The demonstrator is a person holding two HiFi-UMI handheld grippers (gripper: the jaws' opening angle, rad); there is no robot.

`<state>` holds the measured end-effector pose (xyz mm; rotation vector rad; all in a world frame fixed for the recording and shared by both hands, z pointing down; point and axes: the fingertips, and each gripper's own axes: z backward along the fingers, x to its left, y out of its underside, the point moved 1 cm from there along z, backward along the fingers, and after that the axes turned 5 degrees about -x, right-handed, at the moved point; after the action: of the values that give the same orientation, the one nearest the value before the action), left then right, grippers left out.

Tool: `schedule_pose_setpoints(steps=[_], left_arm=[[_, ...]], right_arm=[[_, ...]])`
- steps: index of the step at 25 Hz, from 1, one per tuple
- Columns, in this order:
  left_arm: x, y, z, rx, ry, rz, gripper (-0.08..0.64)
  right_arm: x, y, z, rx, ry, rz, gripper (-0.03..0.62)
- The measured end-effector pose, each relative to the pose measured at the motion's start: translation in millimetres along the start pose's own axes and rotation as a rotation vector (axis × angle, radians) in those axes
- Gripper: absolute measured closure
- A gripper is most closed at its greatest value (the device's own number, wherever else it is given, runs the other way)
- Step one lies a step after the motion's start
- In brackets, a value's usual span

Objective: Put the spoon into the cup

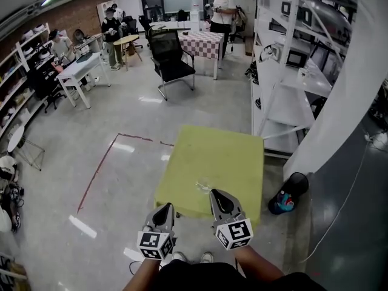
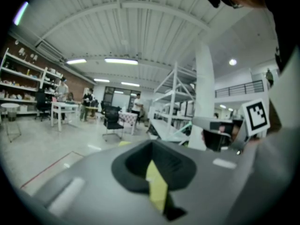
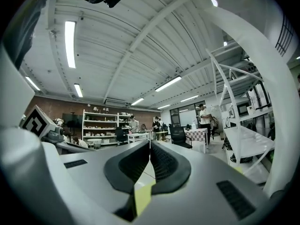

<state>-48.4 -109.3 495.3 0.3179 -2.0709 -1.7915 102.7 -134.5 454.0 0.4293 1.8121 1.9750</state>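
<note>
While left gripper (image 1: 164,211) and right gripper (image 1: 219,200) hung at near edge of green table (image 1: 230,150), both were closed, empty.
One small item (image 1: 202,185), spoon or cup unclear, lay just before right gripper; floor (image 1: 121,180) lay open leftward.

- square yellow-green tabletop (image 1: 218,156): plain, one shade
- grey plastic left gripper (image 1: 165,206) & right gripper (image 1: 216,192): black pads, b&w square-marker cubes
- cloth-covered far table (image 1: 203,42): red/white check
- swivel office chair (image 1: 171,58): black
- smooth concrete floor (image 1: 121,114): pale grey w/ thin red tape line (image 1: 100,168)
</note>
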Motion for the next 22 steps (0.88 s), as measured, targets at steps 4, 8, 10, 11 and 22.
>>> schedule_pose_setpoints(steps=[4,8,10,11,22], left_arm=[[-0.2,-6.3,-21.8,-0.008,0.031,-0.012,0.555],[6.4,-8.3,-52.9,-0.009,0.066,-0.013,0.555],[10.3,-8.8,-66.2,-0.005,0.090,-0.010,0.555],[11.9,-8.8,-72.9,-0.003,0.102,-0.007,0.555],[51.5,1.5,-130.2,0.062,0.212,-0.022,0.555]], right_arm=[[-2.5,5.6,-12.6,0.004,-0.022,0.000,0.580],[-13.2,16.6,-33.6,0.025,-0.018,0.010,0.580],[-15.1,22.8,-42.4,0.039,-0.017,0.010,0.580],[-16.1,26.3,-46.0,0.048,-0.017,0.009,0.580],[-31.1,52.9,-96.0,0.119,0.065,0.025,0.580]])
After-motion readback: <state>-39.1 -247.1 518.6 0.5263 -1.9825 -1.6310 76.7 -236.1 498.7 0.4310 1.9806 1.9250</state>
